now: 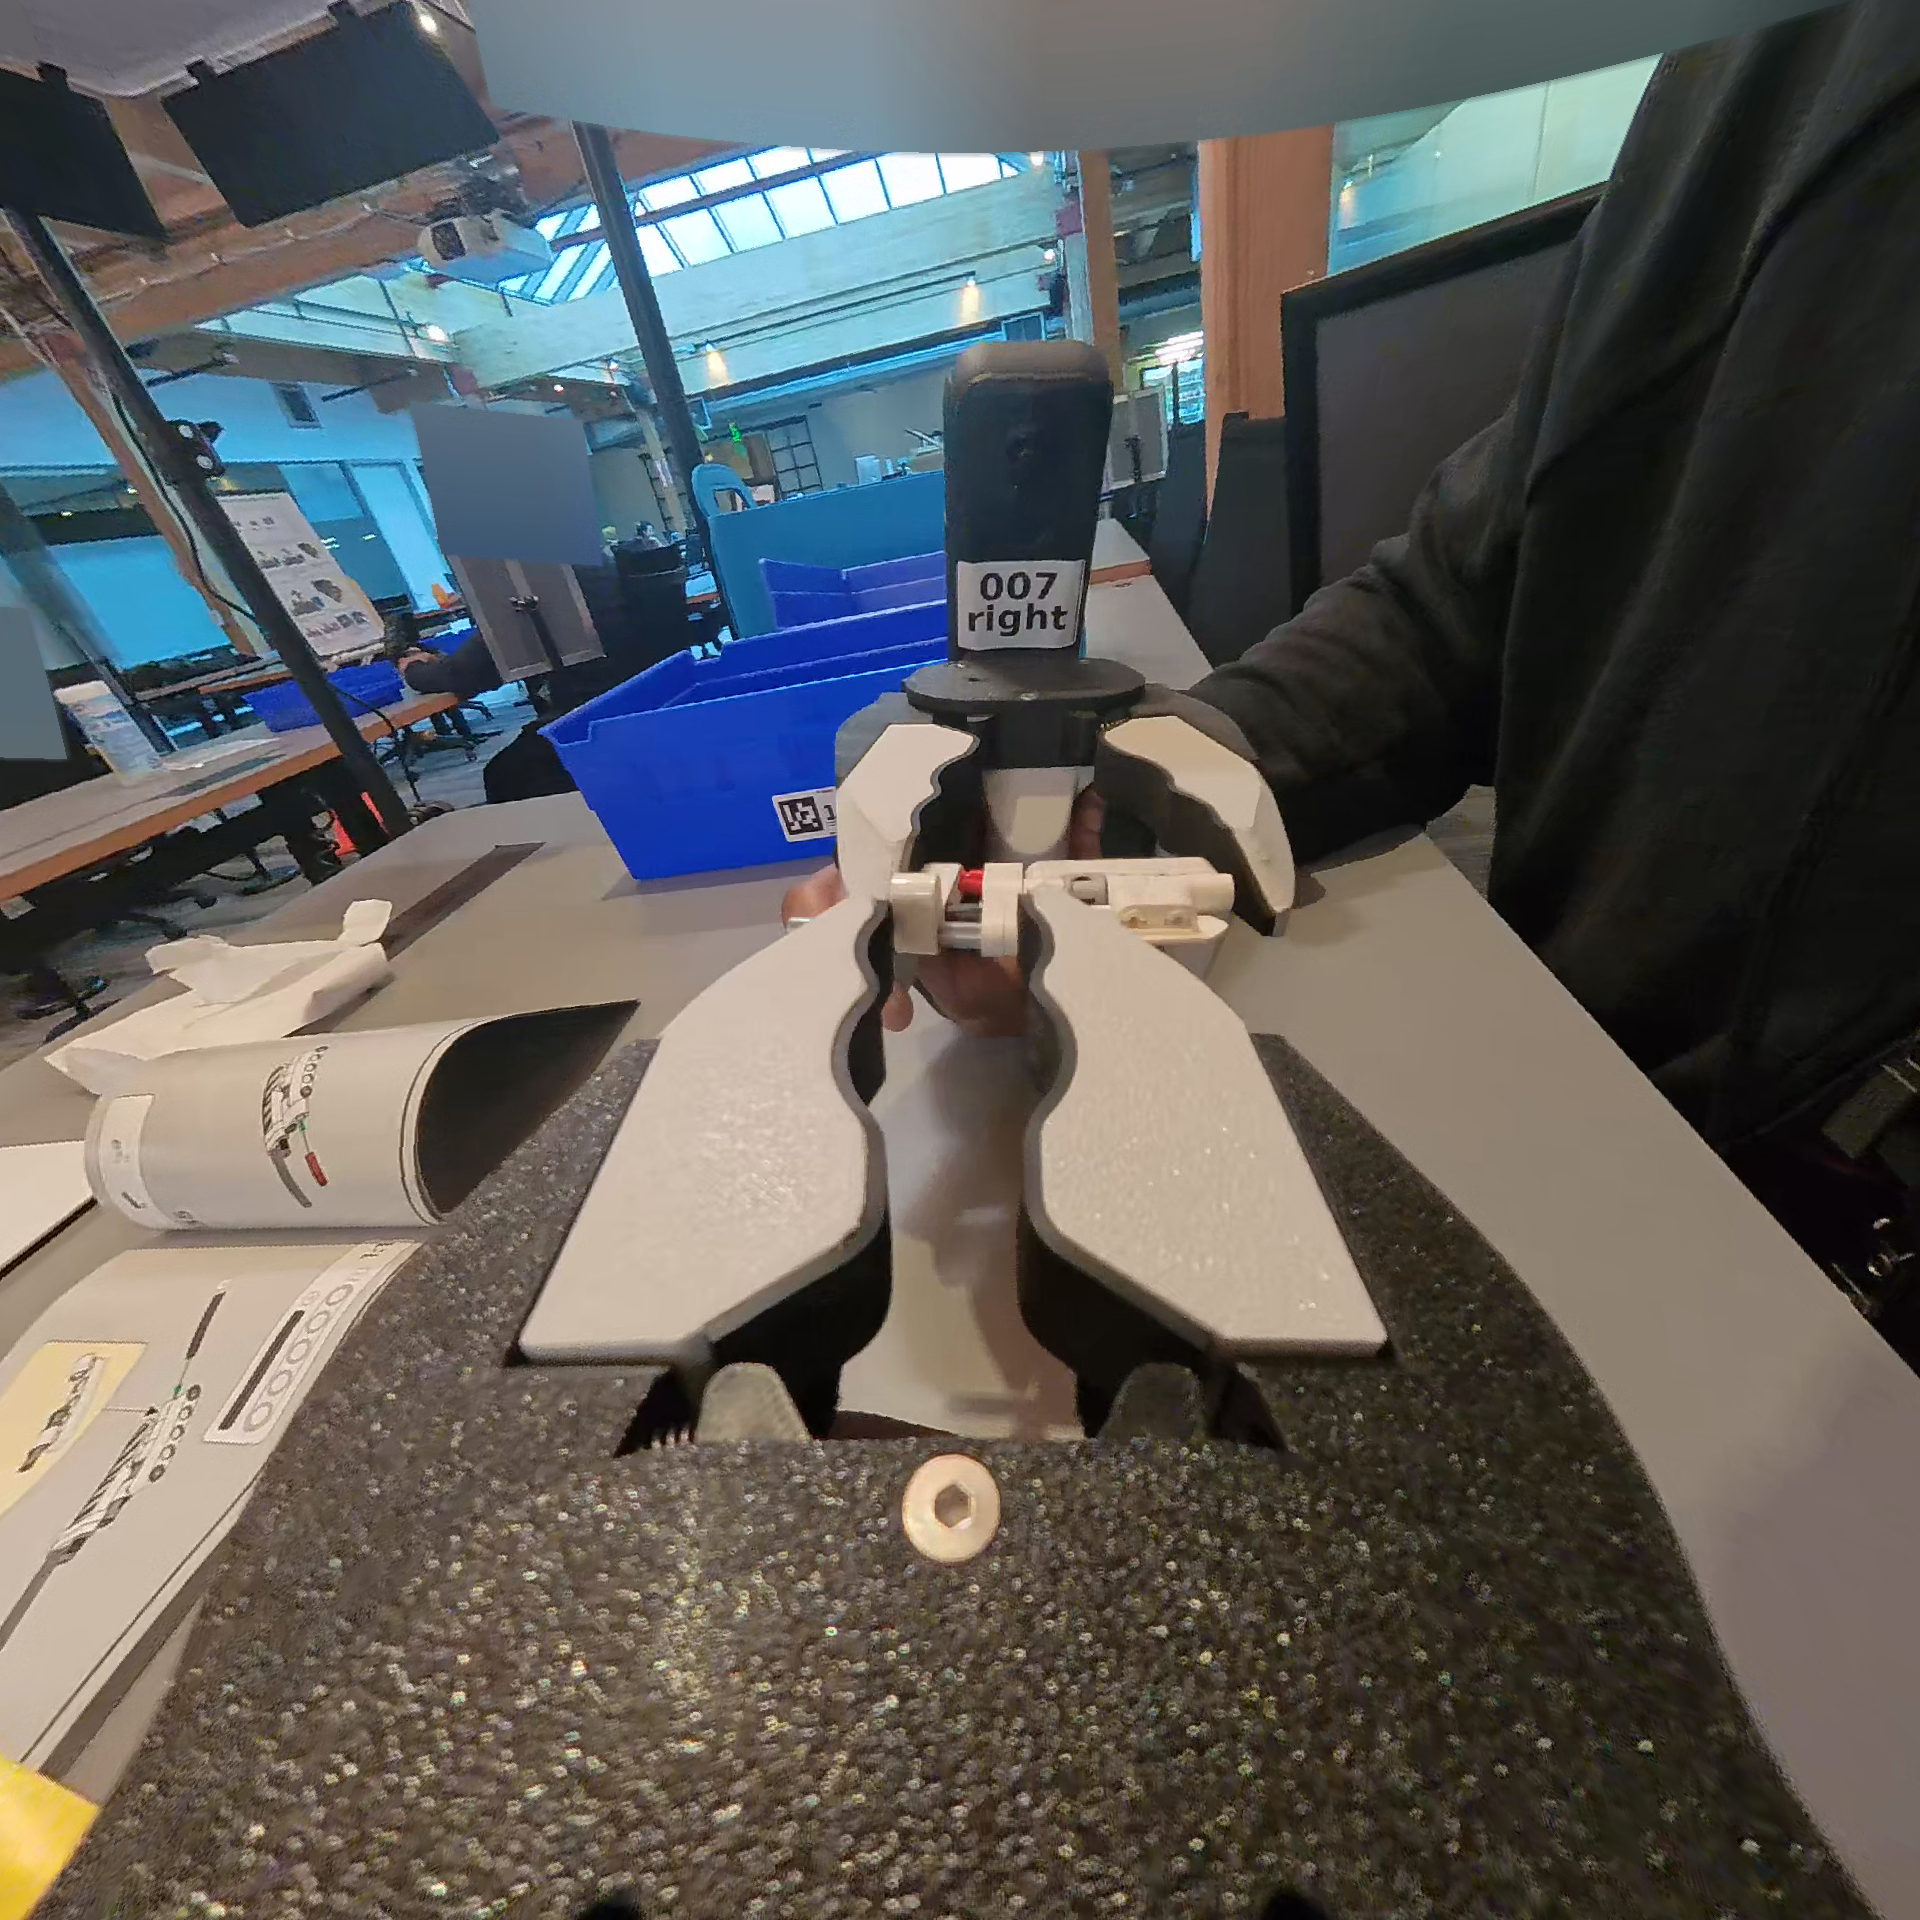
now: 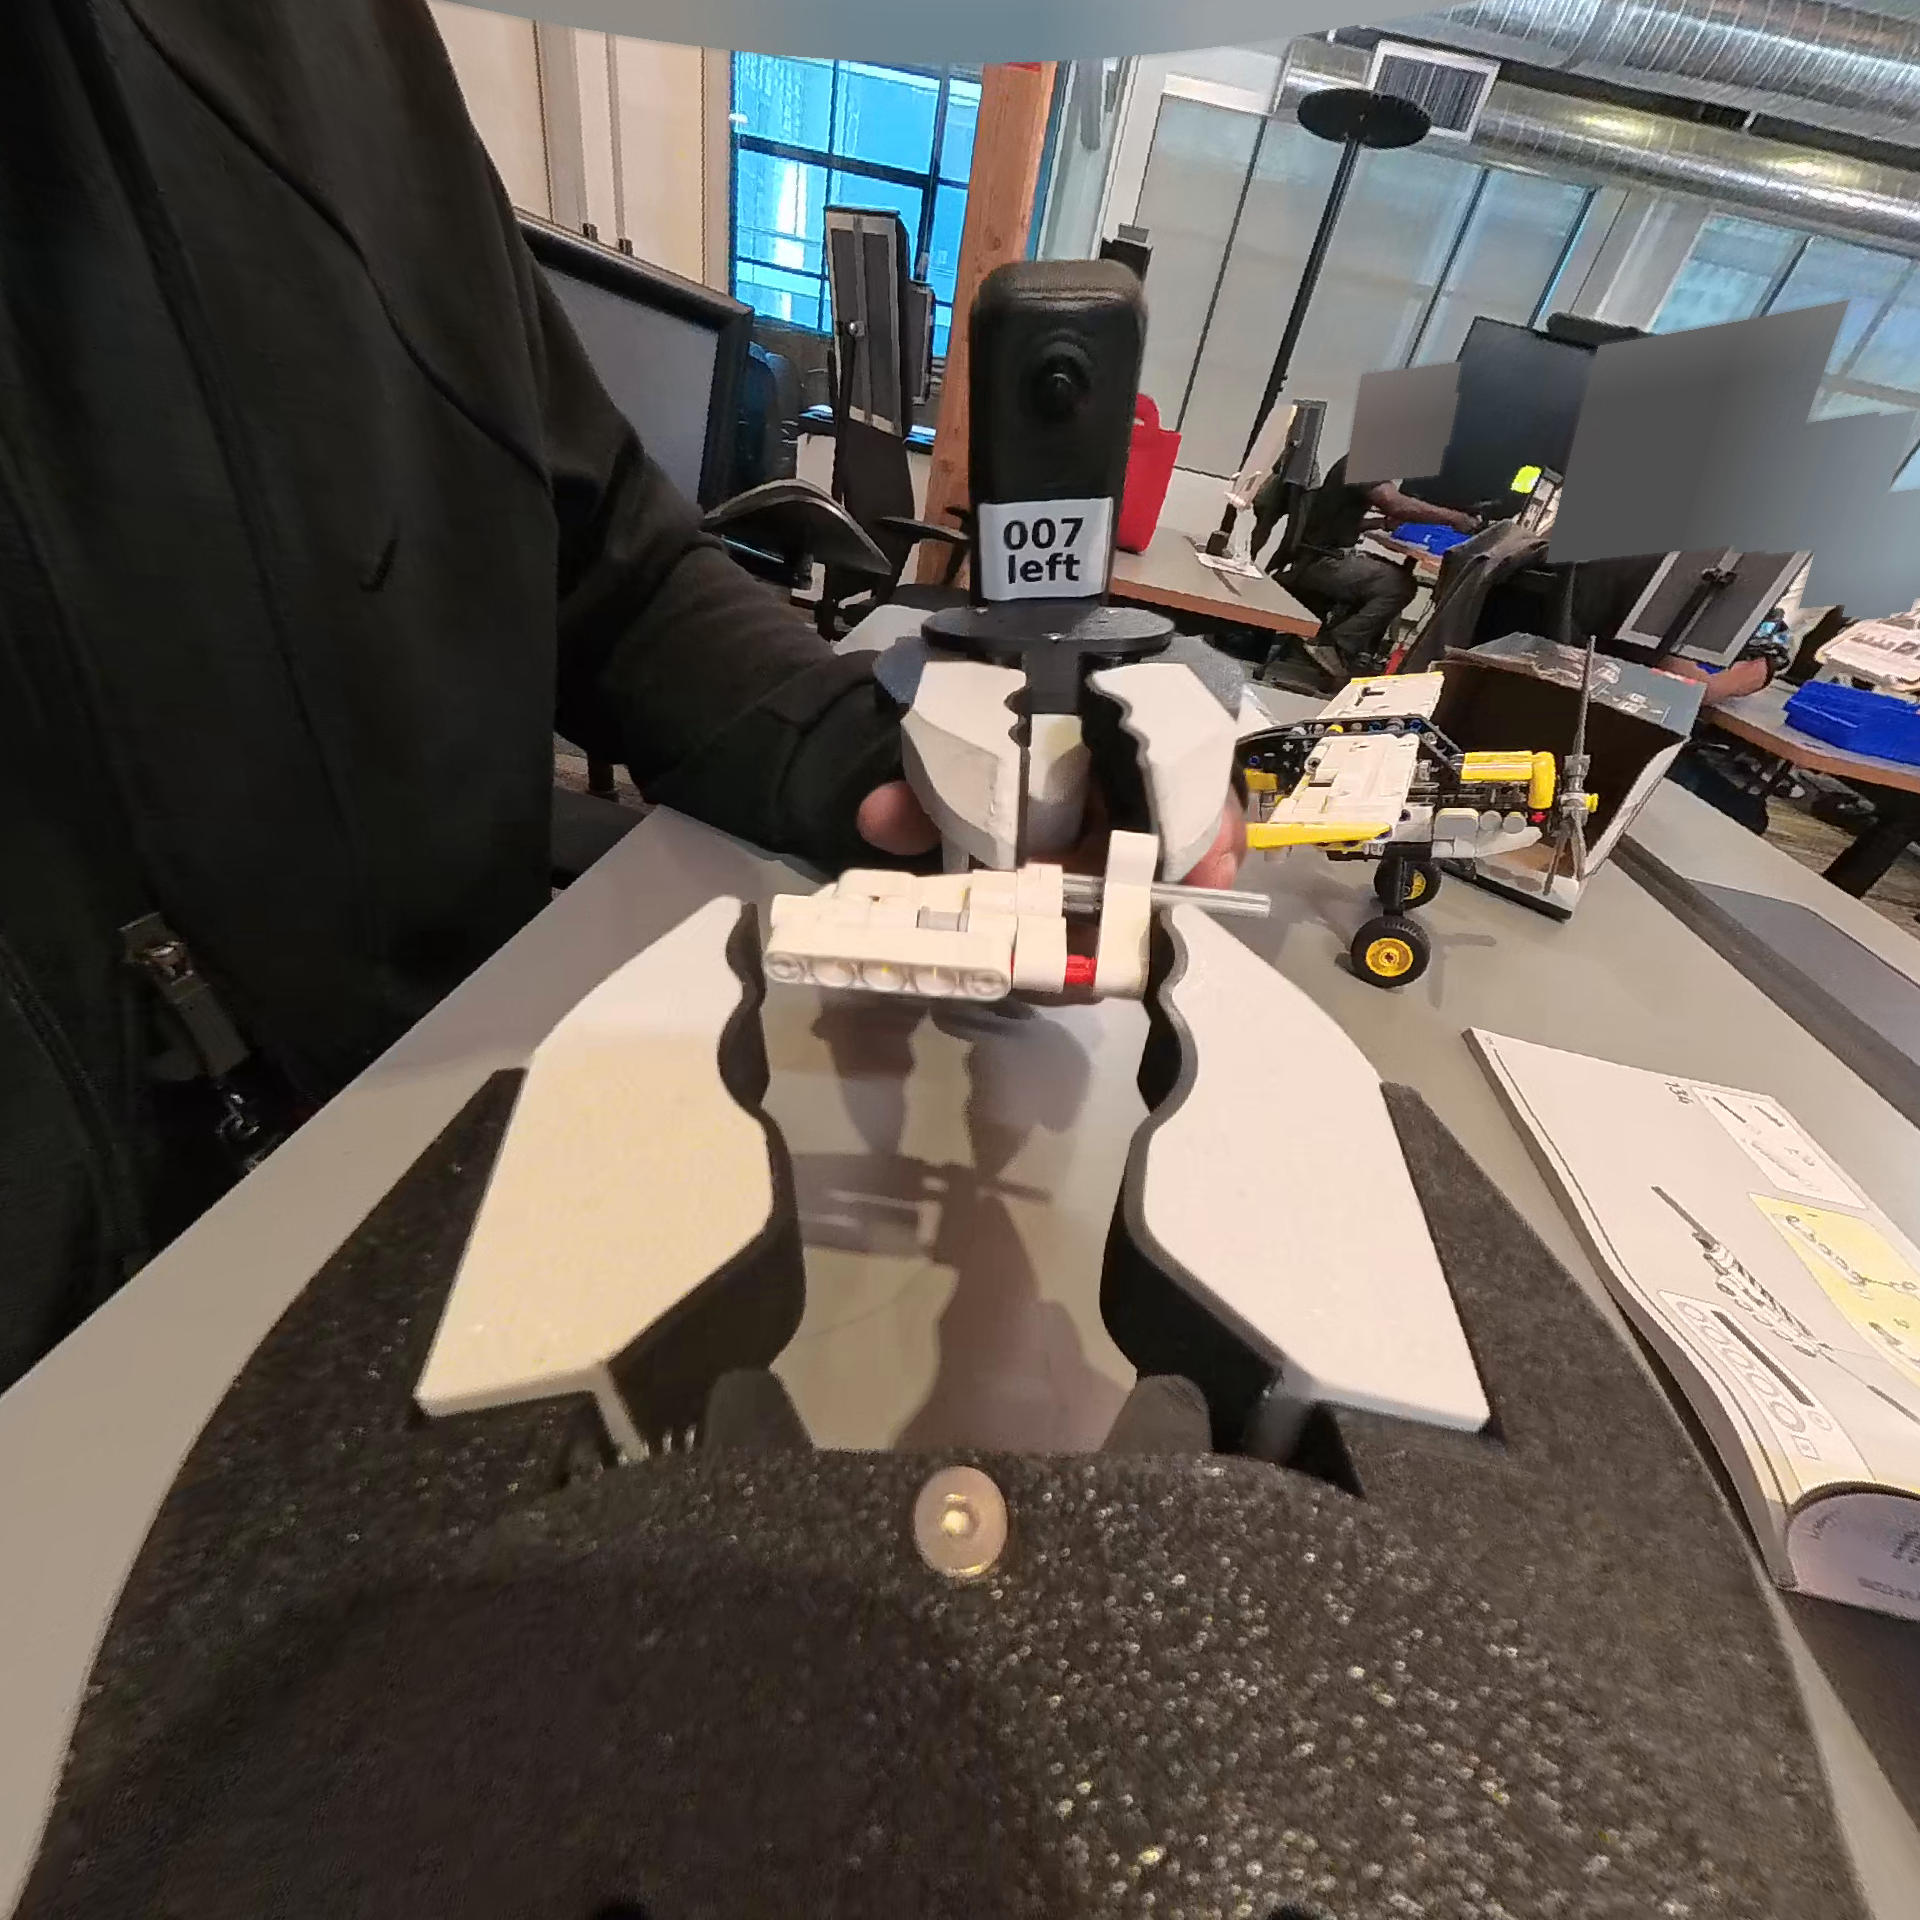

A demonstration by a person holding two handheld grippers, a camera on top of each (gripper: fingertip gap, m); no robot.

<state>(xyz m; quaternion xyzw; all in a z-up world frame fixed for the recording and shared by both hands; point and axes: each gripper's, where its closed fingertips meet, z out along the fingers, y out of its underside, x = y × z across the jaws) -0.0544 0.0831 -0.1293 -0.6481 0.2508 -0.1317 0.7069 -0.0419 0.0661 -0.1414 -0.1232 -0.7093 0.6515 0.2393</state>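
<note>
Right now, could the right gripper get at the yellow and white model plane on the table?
Probably not yet. Nothing stands between it and the model plane, off to its right, but the white brick assembly spans the fingertips of the right gripper, with the left gripper closed on one end.

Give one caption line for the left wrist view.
Left hand-held gripper pinches a white brick assembly near a blue bin.

White brick assembly (image 2: 935,935) — glossy plastic; table (image 2: 1558,997) smooth matt grey; booklet (image 2: 1766,1299) — paper.
</note>
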